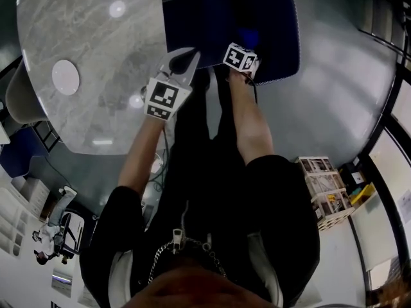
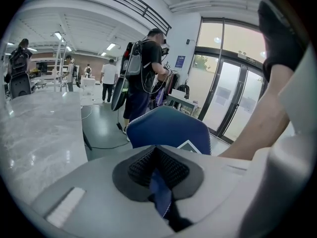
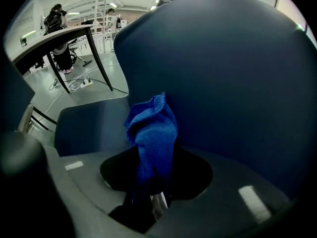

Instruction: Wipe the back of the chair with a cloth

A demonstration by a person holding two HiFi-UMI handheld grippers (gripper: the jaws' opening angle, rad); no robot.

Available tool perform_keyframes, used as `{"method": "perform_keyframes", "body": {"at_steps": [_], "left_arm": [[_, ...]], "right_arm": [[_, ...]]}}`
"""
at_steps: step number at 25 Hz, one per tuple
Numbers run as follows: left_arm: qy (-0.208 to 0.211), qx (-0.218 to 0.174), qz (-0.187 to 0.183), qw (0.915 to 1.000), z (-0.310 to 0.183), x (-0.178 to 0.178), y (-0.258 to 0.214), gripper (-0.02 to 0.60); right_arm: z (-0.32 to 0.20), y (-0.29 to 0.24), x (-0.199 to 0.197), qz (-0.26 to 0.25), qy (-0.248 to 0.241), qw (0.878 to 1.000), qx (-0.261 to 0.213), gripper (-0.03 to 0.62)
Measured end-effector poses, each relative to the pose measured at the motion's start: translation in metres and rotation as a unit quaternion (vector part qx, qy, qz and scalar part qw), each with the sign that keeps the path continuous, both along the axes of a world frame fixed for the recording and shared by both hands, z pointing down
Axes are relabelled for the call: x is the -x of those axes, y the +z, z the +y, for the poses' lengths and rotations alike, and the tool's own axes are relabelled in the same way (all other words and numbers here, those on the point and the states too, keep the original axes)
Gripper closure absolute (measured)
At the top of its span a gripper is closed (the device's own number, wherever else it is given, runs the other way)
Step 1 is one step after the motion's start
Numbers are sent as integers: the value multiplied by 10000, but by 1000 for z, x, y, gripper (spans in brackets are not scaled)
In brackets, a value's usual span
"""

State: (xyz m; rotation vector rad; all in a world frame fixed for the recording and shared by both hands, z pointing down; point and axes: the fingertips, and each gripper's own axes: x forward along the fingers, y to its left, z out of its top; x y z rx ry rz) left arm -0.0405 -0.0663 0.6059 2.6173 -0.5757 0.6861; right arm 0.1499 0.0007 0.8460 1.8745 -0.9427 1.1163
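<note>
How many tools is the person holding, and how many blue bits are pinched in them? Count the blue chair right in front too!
Tools: 2 (left tool, right tool)
Pinched blue bits: 2 (blue cloth in the right tool, blue strip in the left tool, maybe cloth too)
Chairs in front: 1 (blue chair)
Total: 5

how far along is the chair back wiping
Done: the right gripper has the blue cloth clamped. In hand: the cloth is up at the chair back, though contact is unclear. The left gripper pinches a blue strip, short of the chair. Still to do: no wiped area shows, so the wiping itself.
</note>
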Motion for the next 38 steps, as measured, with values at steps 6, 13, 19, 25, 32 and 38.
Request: {"method": "perform_keyframes", "body": {"at_steps": [6, 13, 19, 25, 32, 38], "left_arm": [[73, -11, -30, 10000, 9, 4, 0, 571], [102, 20, -40, 9999, 20, 5, 2, 571], [55, 64, -26, 10000, 24, 14, 3, 571], [-215, 51, 109, 9997, 6, 22, -1, 571], [-681, 142, -14, 9976, -14, 26, 6, 571], [-980, 234, -92, 9949, -33, 28, 16, 571]], "right_arm": [[23, 1, 8, -28, 275, 9995, 141, 442], [46, 3, 20, -27, 604, 9974, 387, 442], [32, -6, 35, 194, -2, 9998, 106, 442], [-52, -9, 39, 503, -1479, 9876, -141, 442], [-135, -2, 52, 804, -2903, 9532, -273, 442], [-179, 22, 44, 682, -3007, 9511, -173, 442]]}}
